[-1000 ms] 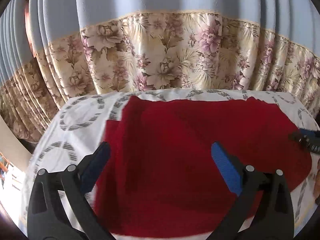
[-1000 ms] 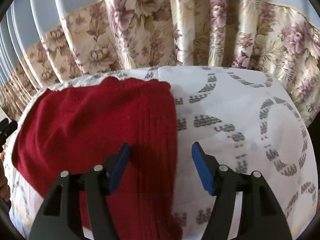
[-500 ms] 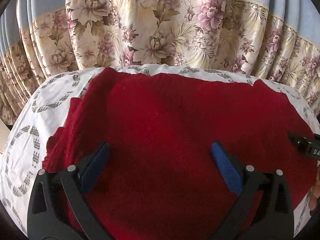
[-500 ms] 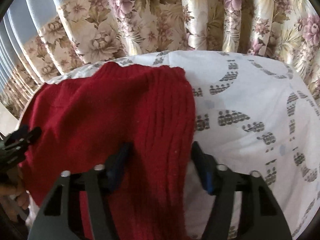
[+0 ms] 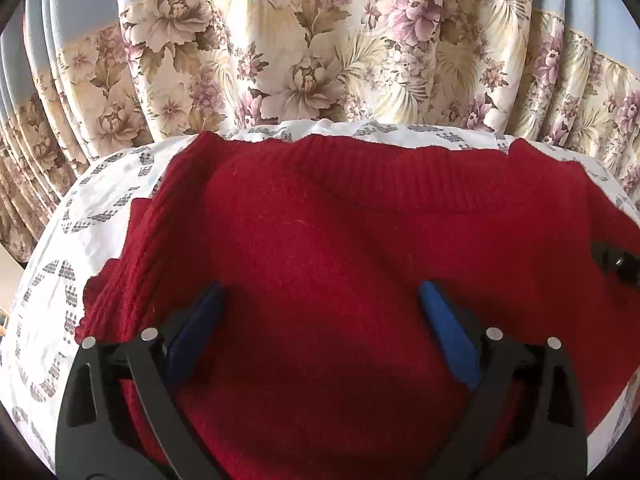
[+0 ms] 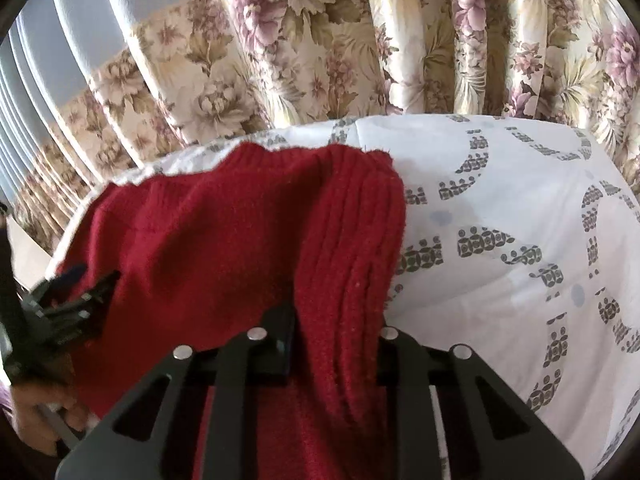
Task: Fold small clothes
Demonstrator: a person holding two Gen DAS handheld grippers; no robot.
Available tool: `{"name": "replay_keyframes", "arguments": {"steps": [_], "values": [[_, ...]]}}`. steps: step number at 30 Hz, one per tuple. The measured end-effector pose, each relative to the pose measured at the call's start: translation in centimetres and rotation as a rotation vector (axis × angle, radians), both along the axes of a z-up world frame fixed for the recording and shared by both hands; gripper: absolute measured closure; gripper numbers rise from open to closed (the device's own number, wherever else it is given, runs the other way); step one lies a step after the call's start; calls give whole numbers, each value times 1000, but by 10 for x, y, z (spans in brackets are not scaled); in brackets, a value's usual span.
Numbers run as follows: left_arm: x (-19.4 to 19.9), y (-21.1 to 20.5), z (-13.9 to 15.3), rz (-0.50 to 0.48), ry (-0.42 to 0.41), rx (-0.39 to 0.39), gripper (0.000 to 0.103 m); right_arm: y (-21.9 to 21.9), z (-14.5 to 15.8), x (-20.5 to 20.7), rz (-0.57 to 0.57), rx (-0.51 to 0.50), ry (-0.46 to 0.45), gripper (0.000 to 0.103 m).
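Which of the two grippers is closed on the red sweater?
The right gripper: its jaws have just closed on the red sweater's ribbed edge. The left gripper stands open above it.

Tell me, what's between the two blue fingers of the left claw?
Only the red sweater, lying on the white patterned cloth. The left claw stands wide open over it, as its own wrist view shows.

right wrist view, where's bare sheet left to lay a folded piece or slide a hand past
The widest free patch is the patterned sheet right of the red sweater, running back to the floral curtain. A narrower bare strip lies left of the sweater in the left wrist view. The middle is crowded: the right gripper pinches the ribbed edge, and the left gripper hovers open above it.
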State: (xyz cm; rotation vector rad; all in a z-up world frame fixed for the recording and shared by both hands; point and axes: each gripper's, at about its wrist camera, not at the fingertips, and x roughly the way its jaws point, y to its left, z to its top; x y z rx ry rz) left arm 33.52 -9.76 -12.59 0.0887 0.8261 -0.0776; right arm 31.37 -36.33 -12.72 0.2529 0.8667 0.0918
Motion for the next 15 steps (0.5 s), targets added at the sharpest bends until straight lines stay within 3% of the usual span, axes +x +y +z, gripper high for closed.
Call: {"name": "replay_keyframes", "arguments": {"steps": [11, 14, 15], "values": [[3, -3, -1, 26, -1, 40, 7, 19, 65, -11, 15, 84, -132, 84], [3, 1, 1, 10, -4, 10, 12, 33, 83, -12, 32, 123, -161, 84], [2, 5, 6, 10, -4, -3, 19, 40, 90, -12, 35, 131, -171, 84]]}}
